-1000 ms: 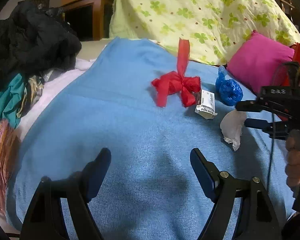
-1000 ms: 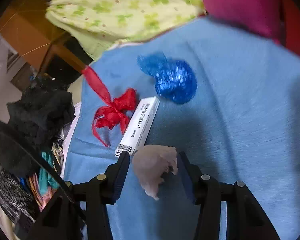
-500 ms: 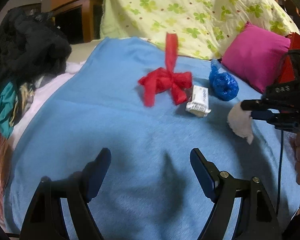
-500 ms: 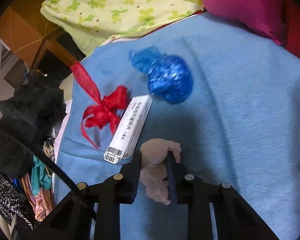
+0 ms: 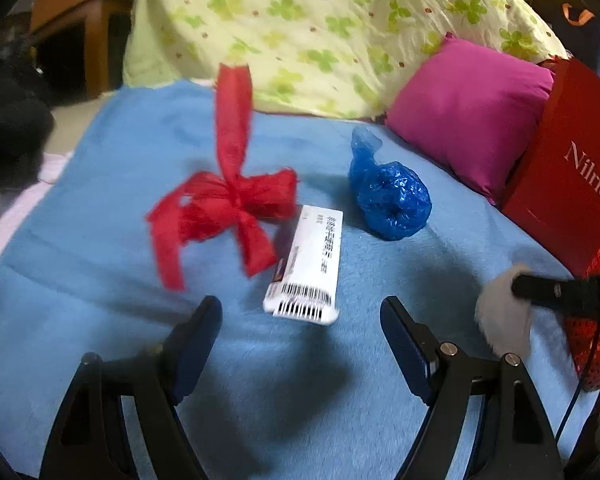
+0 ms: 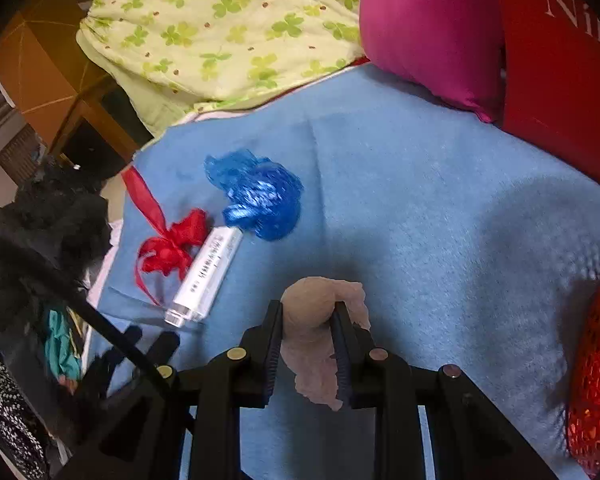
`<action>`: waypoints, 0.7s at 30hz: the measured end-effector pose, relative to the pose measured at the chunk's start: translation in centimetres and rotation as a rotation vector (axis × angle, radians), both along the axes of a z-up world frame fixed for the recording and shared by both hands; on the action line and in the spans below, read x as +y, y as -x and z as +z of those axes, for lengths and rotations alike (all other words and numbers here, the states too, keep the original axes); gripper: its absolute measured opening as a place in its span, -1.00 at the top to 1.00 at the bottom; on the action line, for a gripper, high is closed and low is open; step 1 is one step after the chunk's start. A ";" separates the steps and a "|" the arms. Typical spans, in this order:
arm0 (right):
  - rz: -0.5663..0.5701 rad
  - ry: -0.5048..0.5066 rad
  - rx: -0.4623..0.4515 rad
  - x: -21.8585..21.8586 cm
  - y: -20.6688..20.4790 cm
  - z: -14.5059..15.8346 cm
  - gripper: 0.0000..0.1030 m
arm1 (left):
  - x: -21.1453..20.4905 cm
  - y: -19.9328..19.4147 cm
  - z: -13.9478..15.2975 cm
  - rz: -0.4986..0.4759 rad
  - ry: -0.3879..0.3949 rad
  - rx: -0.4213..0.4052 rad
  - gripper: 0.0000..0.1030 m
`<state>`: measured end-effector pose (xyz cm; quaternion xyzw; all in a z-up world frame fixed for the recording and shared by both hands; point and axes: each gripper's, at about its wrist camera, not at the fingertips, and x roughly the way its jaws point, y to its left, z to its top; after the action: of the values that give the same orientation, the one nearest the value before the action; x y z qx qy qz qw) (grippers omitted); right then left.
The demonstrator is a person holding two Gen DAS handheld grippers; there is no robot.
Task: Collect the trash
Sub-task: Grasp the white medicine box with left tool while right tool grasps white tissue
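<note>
On the blue blanket (image 5: 100,280) lie a red ribbon bow (image 5: 224,204), a white carton with a barcode (image 5: 312,268) and a crumpled blue plastic bag (image 5: 392,196). My left gripper (image 5: 300,320) hovers open just in front of the carton's barcode end, nothing between its fingers. My right gripper (image 6: 306,320) is shut on a crumpled whitish tissue (image 6: 312,344), lifted off the blanket; the same tissue (image 5: 500,320) shows at the right in the left wrist view. In the right wrist view the bow (image 6: 172,244), carton (image 6: 208,276) and blue bag (image 6: 264,200) lie to the left.
A magenta cushion (image 5: 472,108) and a red paper bag (image 5: 572,184) stand at the right, with red mesh (image 6: 596,372) below it. A green clover-print quilt (image 5: 320,28) lies behind. Dark clothes (image 6: 48,216) pile up at the left beside wooden furniture (image 5: 72,20).
The right gripper closed on the tissue and lifted it off the blanket toward the right. The left gripper moved forward toward the carton and bow, staying open.
</note>
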<state>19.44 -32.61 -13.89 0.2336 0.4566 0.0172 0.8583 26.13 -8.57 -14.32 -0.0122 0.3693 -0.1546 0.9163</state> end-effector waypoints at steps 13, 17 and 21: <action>0.015 -0.020 0.034 0.8 0.1 -0.9 0.49 | -0.1 -3.9 -2.4 -0.016 0.046 0.170 0.17; 0.014 -0.008 0.040 1.1 0.2 -1.1 0.49 | 0.4 -3.3 -2.0 -0.017 0.093 0.196 0.18; 0.008 0.000 0.048 1.0 0.3 -1.3 0.49 | 0.9 -2.2 -1.7 -0.014 0.091 0.247 0.18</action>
<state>19.17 -31.57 -15.18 0.2325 0.4778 0.0149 0.8470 28.36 -7.67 -16.07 -0.0699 0.4720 -0.1749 0.8612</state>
